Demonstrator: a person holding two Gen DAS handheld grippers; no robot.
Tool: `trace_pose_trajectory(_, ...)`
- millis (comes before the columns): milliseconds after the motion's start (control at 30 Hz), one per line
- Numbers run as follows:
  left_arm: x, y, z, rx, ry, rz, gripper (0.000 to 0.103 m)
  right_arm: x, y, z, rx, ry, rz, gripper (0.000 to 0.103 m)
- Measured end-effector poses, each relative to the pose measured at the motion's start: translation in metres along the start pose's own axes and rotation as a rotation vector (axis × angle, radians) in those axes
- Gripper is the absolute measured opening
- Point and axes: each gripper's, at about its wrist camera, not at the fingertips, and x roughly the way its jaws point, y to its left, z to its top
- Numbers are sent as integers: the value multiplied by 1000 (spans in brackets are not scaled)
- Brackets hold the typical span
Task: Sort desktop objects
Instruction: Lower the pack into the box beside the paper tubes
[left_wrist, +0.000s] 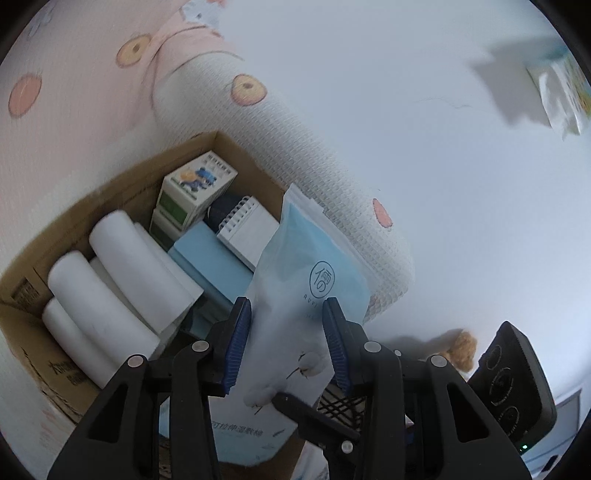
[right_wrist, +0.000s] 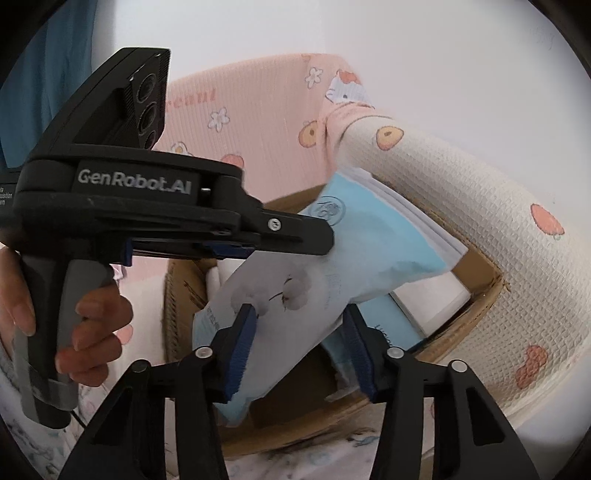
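A soft light-blue and white tissue pack hangs tilted over an open cardboard box. My left gripper is shut on the pack's middle, a blue pad against each side. In the right wrist view the left gripper comes in from the left and holds the pack from above, with a person's hand on its grip. My right gripper has the pack's lower white end between its pads, and both pads touch it. One of the right gripper's black fingers shows low in the left wrist view.
The box holds several white rolls, a small cartoon-printed carton, a light-blue box and a white ribbed item. A rolled white quilt with peach prints curves along its far side. A packet lies far right.
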Motion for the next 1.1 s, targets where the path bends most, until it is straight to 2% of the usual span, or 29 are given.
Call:
trace_pose_trajectory(67, 4, 4, -3, -21, 4, -10, 43, 4, -5, -2, 9, 15, -3, 45)
trace_pose_trajectory(200, 13, 7, -3, -27, 27, 16, 43, 10, -12, -6, 49, 60, 28, 44)
trace_pose_trajectory(400, 27, 5, -5, 40, 71, 95, 43, 24, -7, -15, 8, 136, 3, 44)
trace_pose_trajectory(533, 33, 11, -5, 21, 105, 120, 43, 31, -10, -19, 24, 179, 27, 44)
trace_pose_trajectory(667, 36, 19, -7, -17, 131, 141, 43, 37, -2, -16, -21, 230, 24, 45)
trace_pose_trajectory(867, 34, 38, -12, -103, 138, 109, 43, 41, 7, -15, -46, 284, 45, 45)
trace_pose_trajectory(1100, 44, 41, -16, -61, 159, 174, 43, 55, 20, -12, -109, 336, 43, 45)
